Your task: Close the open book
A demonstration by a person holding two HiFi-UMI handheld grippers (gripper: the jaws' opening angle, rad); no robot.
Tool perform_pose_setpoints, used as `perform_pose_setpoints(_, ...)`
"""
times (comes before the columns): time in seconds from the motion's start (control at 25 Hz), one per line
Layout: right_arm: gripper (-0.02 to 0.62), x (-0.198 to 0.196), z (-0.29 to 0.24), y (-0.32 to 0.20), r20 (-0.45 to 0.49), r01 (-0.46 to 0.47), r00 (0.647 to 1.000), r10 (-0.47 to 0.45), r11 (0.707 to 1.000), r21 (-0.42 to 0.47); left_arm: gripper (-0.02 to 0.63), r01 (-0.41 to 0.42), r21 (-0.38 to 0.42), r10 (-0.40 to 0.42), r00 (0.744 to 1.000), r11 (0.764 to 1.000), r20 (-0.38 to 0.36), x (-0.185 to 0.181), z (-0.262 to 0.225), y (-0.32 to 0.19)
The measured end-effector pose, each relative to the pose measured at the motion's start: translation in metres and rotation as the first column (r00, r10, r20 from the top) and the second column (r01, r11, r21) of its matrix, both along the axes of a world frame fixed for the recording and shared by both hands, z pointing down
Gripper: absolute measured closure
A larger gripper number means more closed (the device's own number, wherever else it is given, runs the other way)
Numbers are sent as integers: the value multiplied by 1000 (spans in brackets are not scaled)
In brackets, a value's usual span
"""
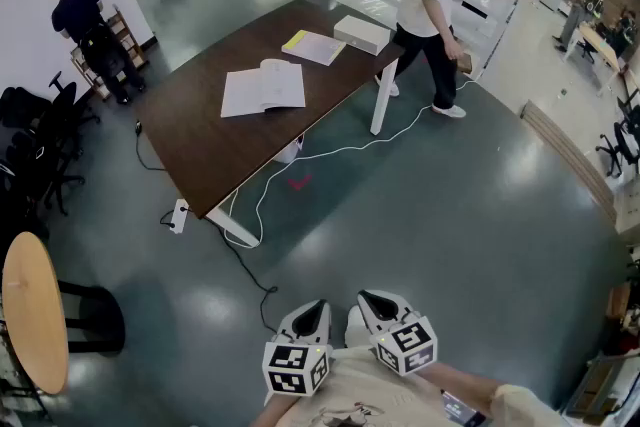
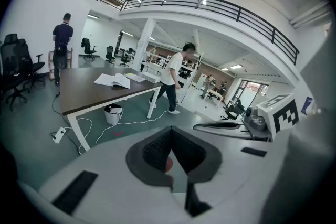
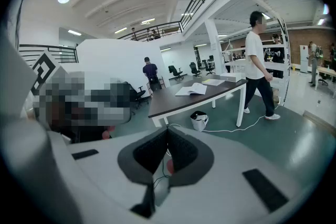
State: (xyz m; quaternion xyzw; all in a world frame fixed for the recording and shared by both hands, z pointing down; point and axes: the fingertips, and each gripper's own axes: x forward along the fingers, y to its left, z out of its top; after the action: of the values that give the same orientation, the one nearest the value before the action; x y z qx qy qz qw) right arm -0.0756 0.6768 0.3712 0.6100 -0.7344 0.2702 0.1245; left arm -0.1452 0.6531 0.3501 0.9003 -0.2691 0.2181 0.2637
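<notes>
An open book (image 1: 263,88) with white pages lies flat on the dark brown table (image 1: 210,140), far ahead of me across the floor. The book (image 2: 113,80) shows small in the left gripper view and again in the right gripper view as a white spread (image 3: 192,89). My left gripper (image 1: 310,312) and right gripper (image 1: 374,300) are held close to my body at the bottom of the head view, side by side. Both are shut with nothing between the jaws, and both are well short of the table.
A yellow-edged booklet (image 1: 313,46) and a white box (image 1: 362,33) lie at the table's far end. A person (image 1: 435,15) walks past that end; another person (image 1: 88,25) stands at the far left. White cable (image 1: 300,160) and power strip (image 1: 179,215) lie under the table, a round wooden table (image 1: 32,310) at left.
</notes>
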Motion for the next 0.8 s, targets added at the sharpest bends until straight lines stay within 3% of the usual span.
perform_pose_setpoints(0.32, 591, 15, -1, -4, 9, -24, 1000, 24, 999, 21, 600, -25, 17, 25, 1000, 1000, 12, 15, 0, 0)
perform_pose_setpoints(0.56, 589, 23, -9, -9, 61, 11, 998, -14, 999, 51, 600, -11, 17, 10, 1000, 1000, 15, 25, -2, -4)
perform_pose_setpoints(0.8, 589, 40, -8, -8, 57, 23, 998, -26, 998, 52, 600, 0, 32, -1, 1000, 999, 19, 42, -6, -3)
